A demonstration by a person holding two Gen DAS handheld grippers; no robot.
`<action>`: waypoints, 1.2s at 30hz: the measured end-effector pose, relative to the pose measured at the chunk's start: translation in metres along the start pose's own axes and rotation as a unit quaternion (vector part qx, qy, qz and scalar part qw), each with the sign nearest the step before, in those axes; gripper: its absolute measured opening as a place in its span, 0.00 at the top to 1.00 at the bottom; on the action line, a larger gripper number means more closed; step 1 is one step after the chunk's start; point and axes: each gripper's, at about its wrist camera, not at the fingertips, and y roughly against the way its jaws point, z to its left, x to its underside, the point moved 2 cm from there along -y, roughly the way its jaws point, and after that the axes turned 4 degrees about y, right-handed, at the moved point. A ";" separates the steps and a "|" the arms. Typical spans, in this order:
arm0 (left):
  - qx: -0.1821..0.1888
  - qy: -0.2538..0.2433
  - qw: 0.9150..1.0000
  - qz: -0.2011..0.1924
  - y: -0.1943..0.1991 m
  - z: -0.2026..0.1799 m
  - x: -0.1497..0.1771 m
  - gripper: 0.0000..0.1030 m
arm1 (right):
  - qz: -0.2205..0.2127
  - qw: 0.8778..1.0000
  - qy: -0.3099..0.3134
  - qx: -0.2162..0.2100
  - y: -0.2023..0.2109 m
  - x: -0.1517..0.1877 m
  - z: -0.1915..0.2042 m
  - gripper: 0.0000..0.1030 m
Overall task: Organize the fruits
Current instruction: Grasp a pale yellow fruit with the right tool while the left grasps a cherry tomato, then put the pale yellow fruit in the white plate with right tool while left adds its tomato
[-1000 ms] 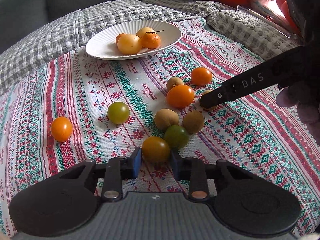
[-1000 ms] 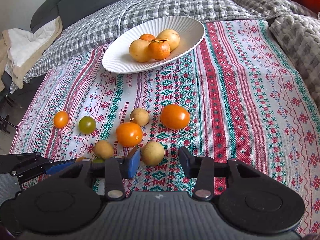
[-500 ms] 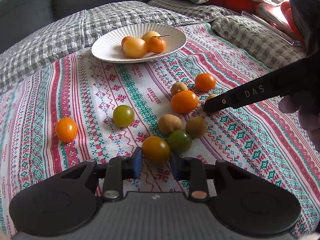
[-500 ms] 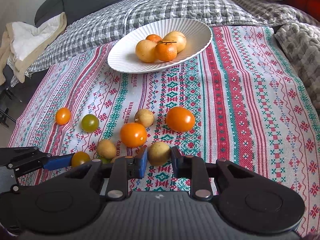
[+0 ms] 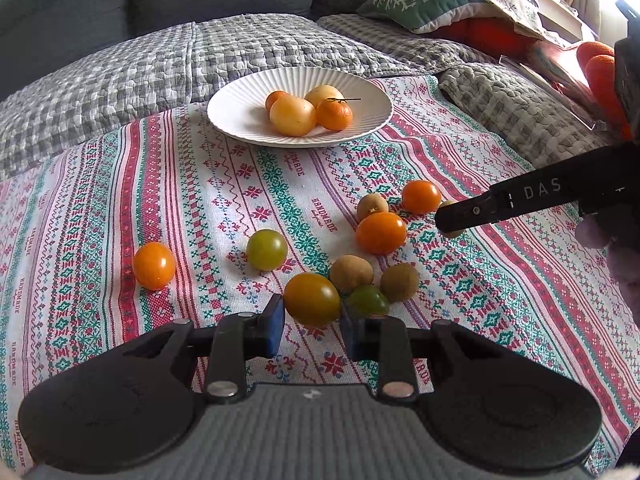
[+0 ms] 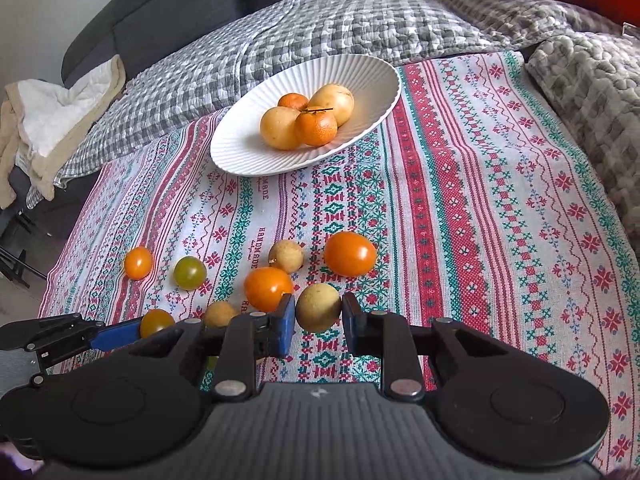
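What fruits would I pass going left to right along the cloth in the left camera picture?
Small orange tomato → green tomato → the tomato held in the left tongs → big orange tomato → orange tomato nearest the right tongs.

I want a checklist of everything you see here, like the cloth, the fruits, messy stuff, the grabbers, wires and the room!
Surface: patterned cloth spread over a grey checked quilt.
Job's things: white plate holds four yellow and orange fruits; orange tomatoes, green tomatoes and small brown fruits lie loose on the cloth.
Clutter: nothing seen on the cloth besides fruit.
Grippers: left hand-held gripper is shut on an orange-green tomato; right hand-held gripper has just closed on a tan round fruit.
Cables: nothing seen.
Surroundings: dark sofa, green cushion, white and beige blanket at the left.
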 end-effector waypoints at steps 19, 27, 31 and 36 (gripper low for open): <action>-0.004 0.041 0.998 -0.040 0.007 0.008 -0.024 0.84 | -0.061 0.997 -0.023 -0.028 0.021 -0.020 -0.005 0.78; 0.000 0.034 0.998 -0.053 -0.010 0.006 -0.061 0.84 | -0.101 0.992 -0.042 -0.055 0.020 -0.052 -0.018 0.78; -0.003 0.023 0.998 -0.061 -0.025 0.002 -0.086 0.84 | -0.113 0.992 -0.031 -0.044 0.008 -0.068 -0.023 0.78; -0.007 0.016 0.998 -0.063 -0.047 0.002 -0.106 0.84 | -0.119 0.992 -0.009 -0.028 -0.011 -0.083 -0.027 0.78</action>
